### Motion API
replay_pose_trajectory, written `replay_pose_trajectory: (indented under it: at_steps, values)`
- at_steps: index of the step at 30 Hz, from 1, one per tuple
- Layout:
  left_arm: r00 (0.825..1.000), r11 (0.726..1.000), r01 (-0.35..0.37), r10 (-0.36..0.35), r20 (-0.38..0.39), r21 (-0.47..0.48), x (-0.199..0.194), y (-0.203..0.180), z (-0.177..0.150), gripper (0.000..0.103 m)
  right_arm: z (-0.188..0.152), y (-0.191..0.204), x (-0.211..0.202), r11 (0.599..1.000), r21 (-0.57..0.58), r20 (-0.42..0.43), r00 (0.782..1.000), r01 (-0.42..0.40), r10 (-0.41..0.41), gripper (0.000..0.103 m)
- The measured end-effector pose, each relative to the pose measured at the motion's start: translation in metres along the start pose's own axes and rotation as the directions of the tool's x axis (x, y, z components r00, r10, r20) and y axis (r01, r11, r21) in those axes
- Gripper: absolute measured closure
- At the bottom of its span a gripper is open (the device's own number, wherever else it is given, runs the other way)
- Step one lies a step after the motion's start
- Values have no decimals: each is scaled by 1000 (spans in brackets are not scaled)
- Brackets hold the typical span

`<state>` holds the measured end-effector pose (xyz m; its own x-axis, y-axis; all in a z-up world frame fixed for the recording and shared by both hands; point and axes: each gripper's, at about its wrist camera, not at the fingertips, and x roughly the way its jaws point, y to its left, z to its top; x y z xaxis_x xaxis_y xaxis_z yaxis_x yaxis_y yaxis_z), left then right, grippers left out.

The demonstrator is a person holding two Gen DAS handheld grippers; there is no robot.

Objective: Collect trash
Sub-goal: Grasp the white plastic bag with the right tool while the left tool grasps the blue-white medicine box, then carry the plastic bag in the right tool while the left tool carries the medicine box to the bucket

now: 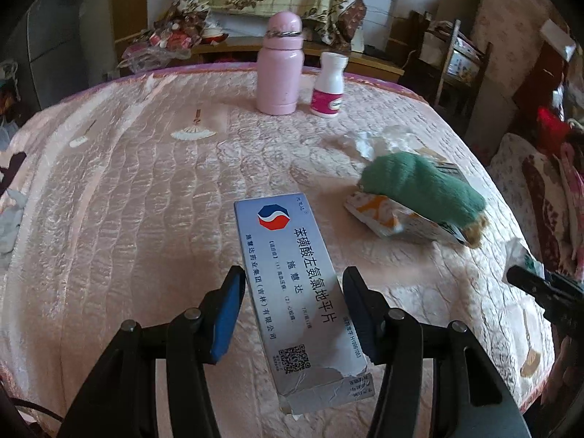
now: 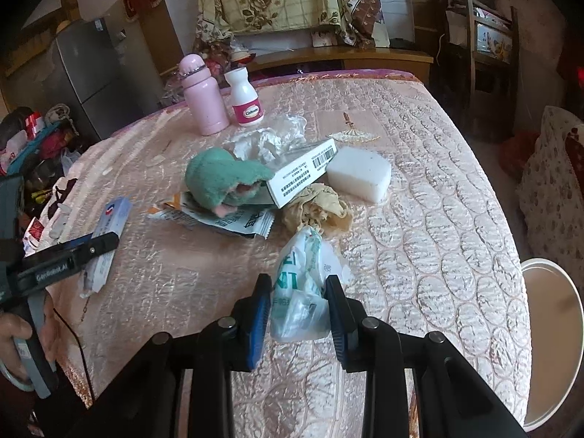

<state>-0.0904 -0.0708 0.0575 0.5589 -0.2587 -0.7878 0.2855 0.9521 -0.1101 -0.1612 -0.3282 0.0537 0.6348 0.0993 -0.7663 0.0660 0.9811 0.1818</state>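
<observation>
2 pieces of trash already gripped, 1 per tool. Left tool (image 1: 292, 314) clamped across a grey medicine box (image 1: 292, 292), torn at its near end, raised off the pink quilted worktop (image 1: 127, 200). Light, hollow card: stiff along its length, easily crushed across, so best pinched mid-body on the 2 long edges, clear of the torn flap. Right tool (image 2: 297, 310) narrowed onto a crumpled green-and-white plastic packet (image 2: 303, 284). Near weightless, soft, slick film; best bunched thick between the pads, likely to slip if held by 1 thin layer. More clutter at 12 o'clock from that packet: green knitted sock (image 2: 222, 175), white carton (image 2: 303, 171), beige cloth (image 2: 317, 208). White bin (image 2: 551, 328) at 3 o'clock.
</observation>
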Motion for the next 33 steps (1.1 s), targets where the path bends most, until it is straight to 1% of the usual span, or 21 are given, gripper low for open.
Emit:
replay_pose_trajectory:
  at_steps: [6,10,16,27,33]
  values:
    - [1000,999,26,-26,11,44,-13,-23,-7,46,-5,-1,-9,1000,-7,-1,1000,3,-3,70]
    - [999,996,39,-41,24,74,-19,-41,-9,46,-8,-7,-15,1000,1,-2,1000,7,-7,70]
    - [997,990,73,-76,22,117,-24,-72,-11,46,-14,-17,-24,1000,14,2,1000,16,-16,70]
    - [993,971,114,-120,16,208,-23,-129,-15,46,-24,-49,-43,997,61,15,999,47,-48,70]
    - [988,953,144,-152,10,265,-22,-167,-17,46,-29,-69,-54,993,96,25,997,71,-74,70]
